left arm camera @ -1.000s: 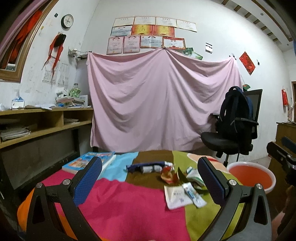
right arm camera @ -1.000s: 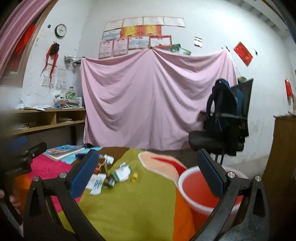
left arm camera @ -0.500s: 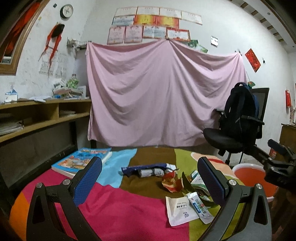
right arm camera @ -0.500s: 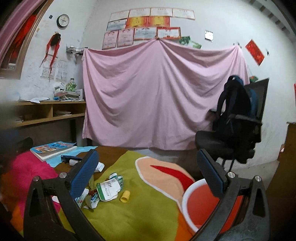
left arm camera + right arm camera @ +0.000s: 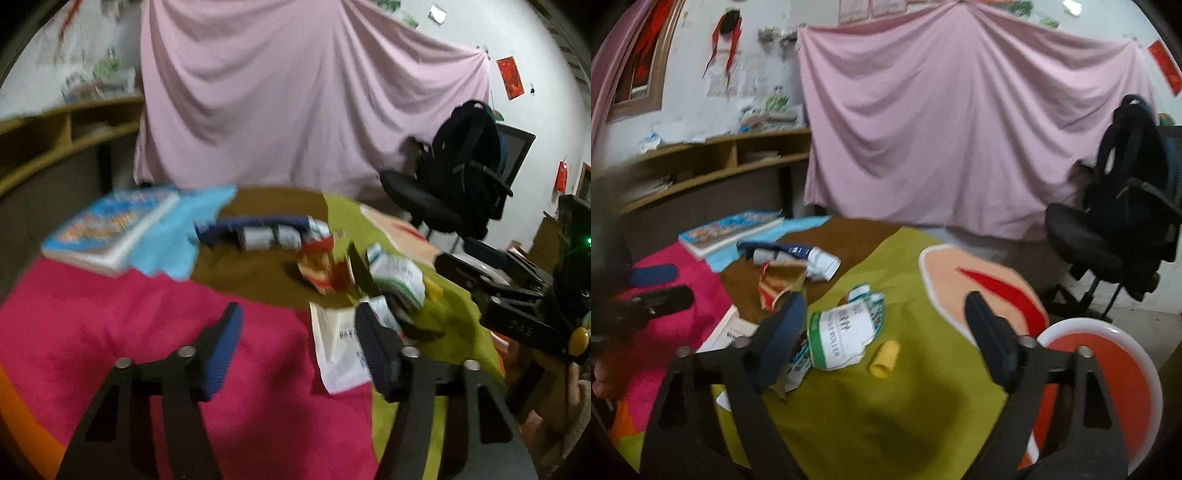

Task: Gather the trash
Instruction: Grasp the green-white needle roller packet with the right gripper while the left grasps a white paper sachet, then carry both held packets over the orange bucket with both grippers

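the trash lies heaped mid-bench on the patchwork cloth (image 5: 916,413): a white-green packet (image 5: 842,338), a red wrapper (image 5: 319,267), a flat white sachet (image 5: 338,345), a yellow cap (image 5: 884,358); the left gripper (image 5: 301,349) hangs over bare pink cloth, its jaws closing on nothing; the right gripper (image 5: 886,338) holds its jaws wide and empty around the packet; the red basin (image 5: 1108,365) sits at the bench edge, likely for dropping trash in.

1. The tablecloth (image 5: 916,398) is a patchwork of olive green, magenta, brown, light blue and orange.
2. The basin (image 5: 1108,354) is orange-red inside with a white rim.
3. A small yellow cap (image 5: 884,359).
4. The far drape (image 5: 960,122) is plain pink.
5. The crumpled wrapper (image 5: 846,332) is white with green print.
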Tool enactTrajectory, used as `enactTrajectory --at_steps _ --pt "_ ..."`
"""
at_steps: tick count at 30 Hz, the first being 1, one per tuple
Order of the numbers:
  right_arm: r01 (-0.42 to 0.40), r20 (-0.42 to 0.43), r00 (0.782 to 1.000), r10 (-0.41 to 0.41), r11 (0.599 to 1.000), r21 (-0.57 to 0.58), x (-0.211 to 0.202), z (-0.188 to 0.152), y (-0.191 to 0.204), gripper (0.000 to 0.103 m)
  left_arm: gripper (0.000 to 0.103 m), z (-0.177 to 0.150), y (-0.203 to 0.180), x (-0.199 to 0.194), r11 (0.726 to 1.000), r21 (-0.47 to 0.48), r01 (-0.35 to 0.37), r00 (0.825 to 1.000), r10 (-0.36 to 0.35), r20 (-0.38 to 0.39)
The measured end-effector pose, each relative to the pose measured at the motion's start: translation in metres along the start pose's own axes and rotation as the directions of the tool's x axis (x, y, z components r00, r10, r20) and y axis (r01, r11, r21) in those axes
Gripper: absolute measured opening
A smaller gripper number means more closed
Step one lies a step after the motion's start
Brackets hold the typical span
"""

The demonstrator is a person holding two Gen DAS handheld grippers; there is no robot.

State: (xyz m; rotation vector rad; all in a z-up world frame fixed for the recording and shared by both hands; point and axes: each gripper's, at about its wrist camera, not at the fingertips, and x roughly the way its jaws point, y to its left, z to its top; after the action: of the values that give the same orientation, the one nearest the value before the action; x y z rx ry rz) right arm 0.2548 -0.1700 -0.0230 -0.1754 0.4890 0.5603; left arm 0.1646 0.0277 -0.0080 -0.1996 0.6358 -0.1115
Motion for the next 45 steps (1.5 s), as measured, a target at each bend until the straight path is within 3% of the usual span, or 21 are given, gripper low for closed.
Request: enactTrajectory --at_steps 5,10,14,19,22,25,30,35,41,45 --pt "-0.049 -0.102 0.994 0.042 0.997 -0.064 0.02 -0.003 0.014 0.092 0.037 0.0 0.005 0.013 0.997 -0.043 0.07 0.992 -0.074 -0.1" --pt "-0.061 -0.169 0.984 0.047 0.995 -0.081 0.035 -0.005 0.016 0.09 0.035 0.005 0.006 0.021 0.99 -0.053 0.129 0.977 -0.136 -0.163" --pt "-0.083 -0.201 0.977 0.069 0.994 -0.064 0.042 -0.005 0.012 0.09 0.017 0.01 0.007 0.025 0.987 -0.058 0.148 0.968 -0.156 -0.195" --pt "-0.112 -0.244 0.965 0.093 0.991 -0.067 0.049 -0.006 0.014 0.088 0.011 0.013 0.006 0.024 0.985 -0.071 0.16 0.966 -0.171 -0.195" --pt "-0.119 -0.243 0.965 0.098 0.99 -0.073 0.048 -0.007 0.015 0.076 0.009 0.013 0.002 0.021 0.986 -0.058 0.154 0.97 -0.162 -0.183" --pt "-0.118 -0.236 0.967 0.095 0.989 -0.087 0.047 -0.006 0.018 0.076 0.008 0.015 -0.005 0.018 0.99 -0.041 0.136 0.976 -0.141 -0.167" --pt "-0.103 -0.182 0.98 0.08 0.987 -0.121 0.036 -0.005 0.024 0.076 0.006 0.015 -0.012 -0.001 0.997 0.006 0.075 0.994 -0.074 -0.083" --pt "-0.075 -0.096 0.993 0.063 0.988 -0.135 0.02 -0.003 0.025 0.076 0.005 0.015 -0.017 -0.018 0.999 0.044 0.003 1.0 -0.003 0.004" --pt "-0.037 0.054 0.998 0.044 0.99 -0.139 -0.007 -0.001 0.026 0.076 0.005 0.016 -0.025 -0.039 0.996 0.065 -0.055 0.992 0.047 0.12" --pt "0.015 0.204 0.979 0.004 0.996 -0.09 -0.038 0.001 0.016 0.076 0.005 0.024 -0.047 -0.047 0.994 0.097 -0.047 0.977 0.026 0.211"
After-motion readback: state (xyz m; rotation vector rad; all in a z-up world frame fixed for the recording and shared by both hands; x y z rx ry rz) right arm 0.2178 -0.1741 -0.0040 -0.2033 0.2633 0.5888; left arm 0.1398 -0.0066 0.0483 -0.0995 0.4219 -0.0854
